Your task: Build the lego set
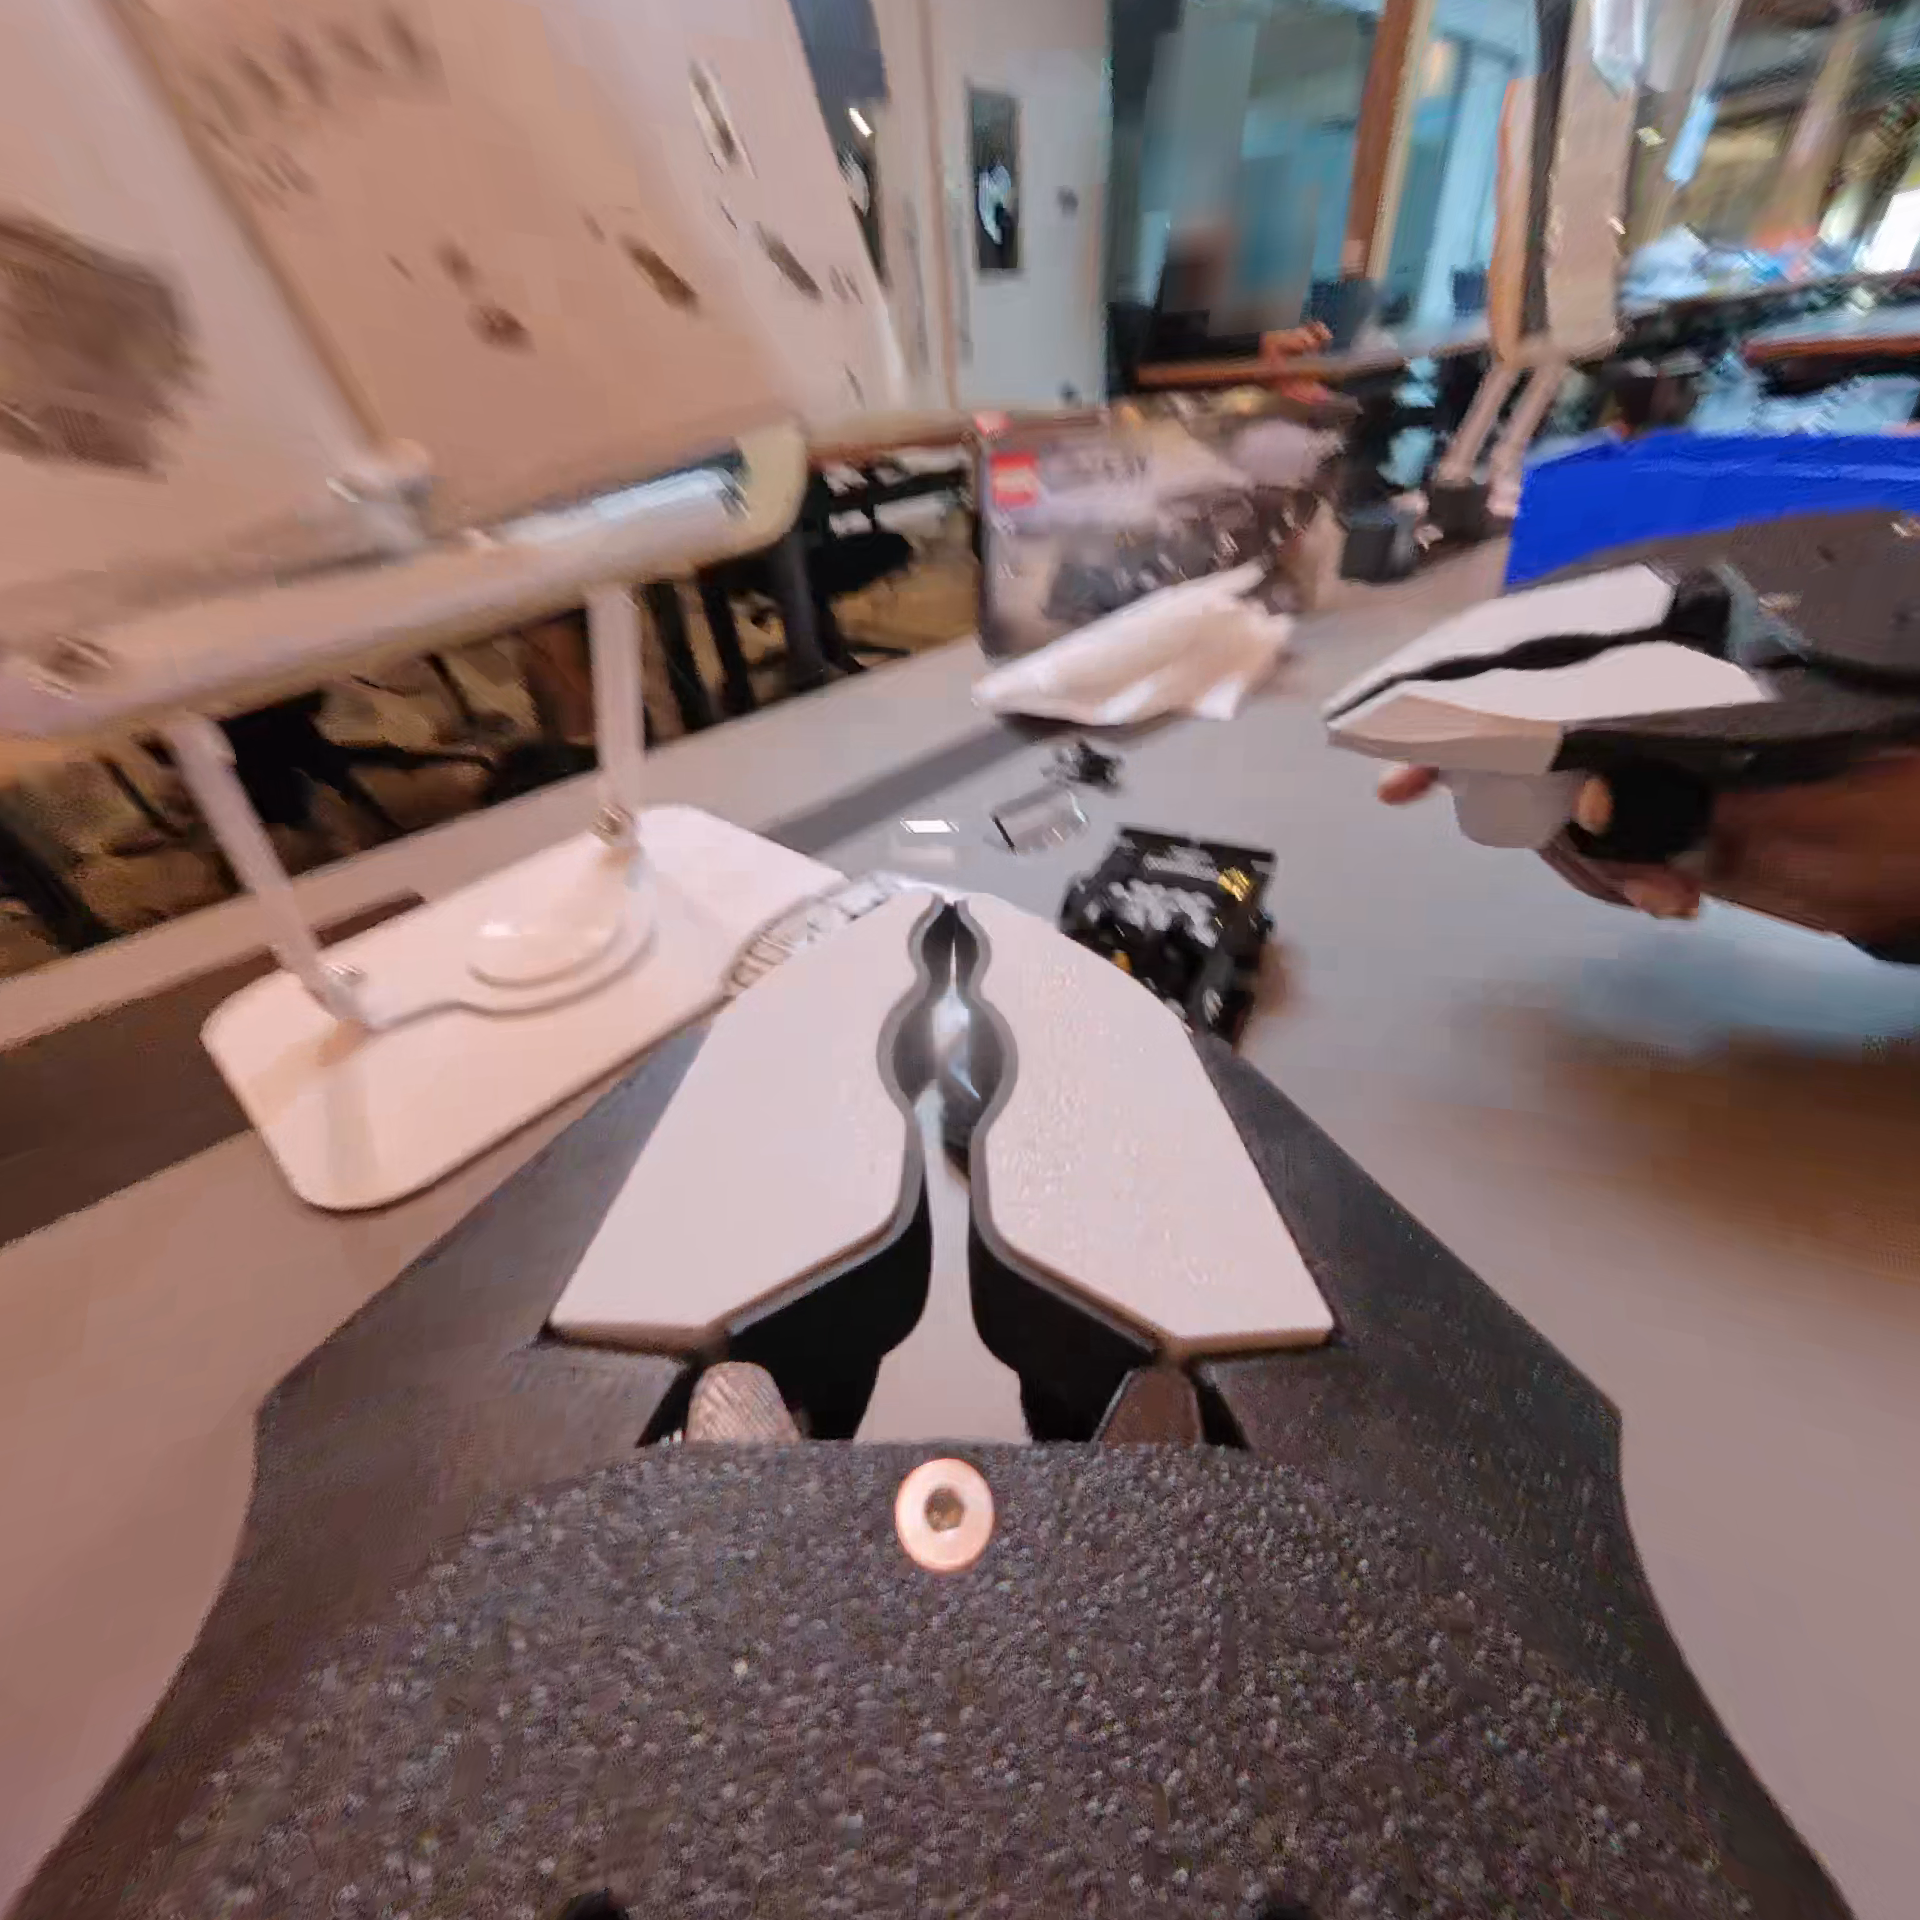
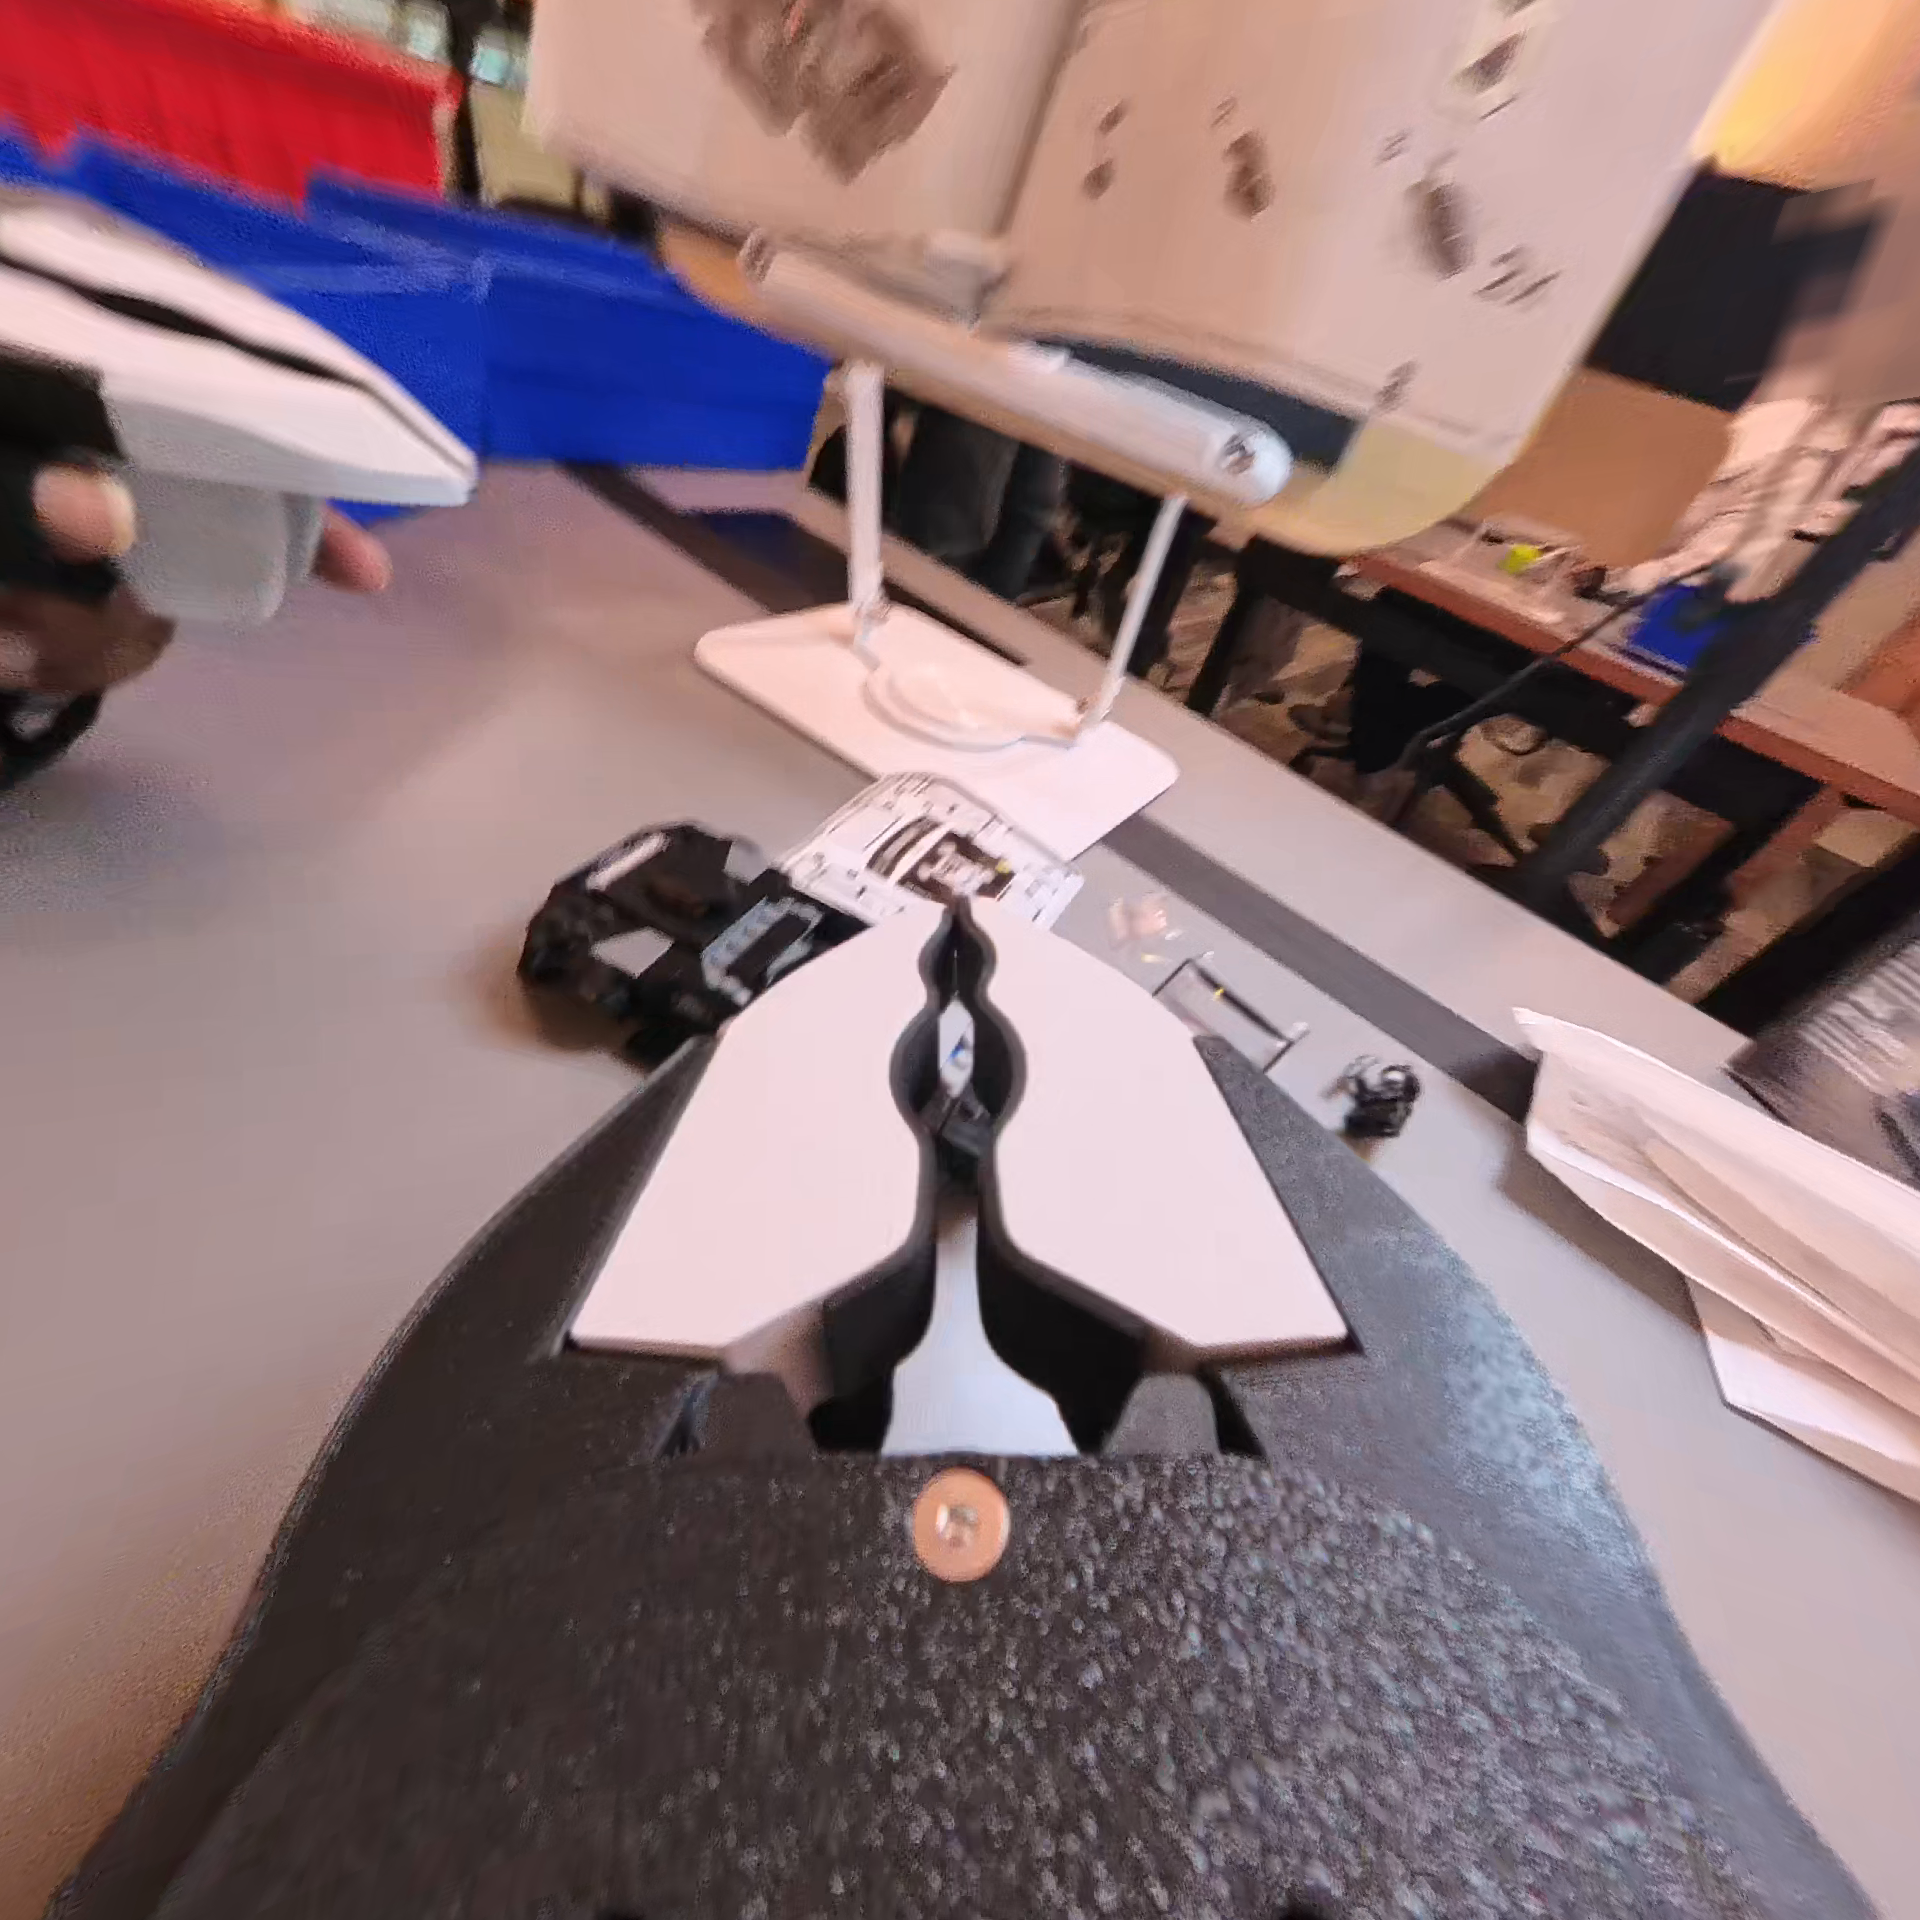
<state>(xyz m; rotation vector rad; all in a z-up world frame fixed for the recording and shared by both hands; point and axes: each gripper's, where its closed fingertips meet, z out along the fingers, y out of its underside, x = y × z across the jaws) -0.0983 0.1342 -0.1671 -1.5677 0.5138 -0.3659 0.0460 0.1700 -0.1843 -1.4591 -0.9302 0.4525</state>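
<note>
On the grey table (image 2: 312, 935), the half-built black brick model (image 2: 649, 961) sits just ahead of both closed, apparently empty tongs: left tongs (image 1: 948, 920), right tongs (image 2: 956, 920). Before reaching, check the propped white instruction booklet (image 2: 1195, 156), then pick from loose pieces nearby.

Workshop: cluttered benches (image 1: 1766, 343), grey worktable (image 2: 312, 987)

Bright, even indoor light; heavy motion blur far and at the edges, wide-angle bending, soft shadows.
</note>
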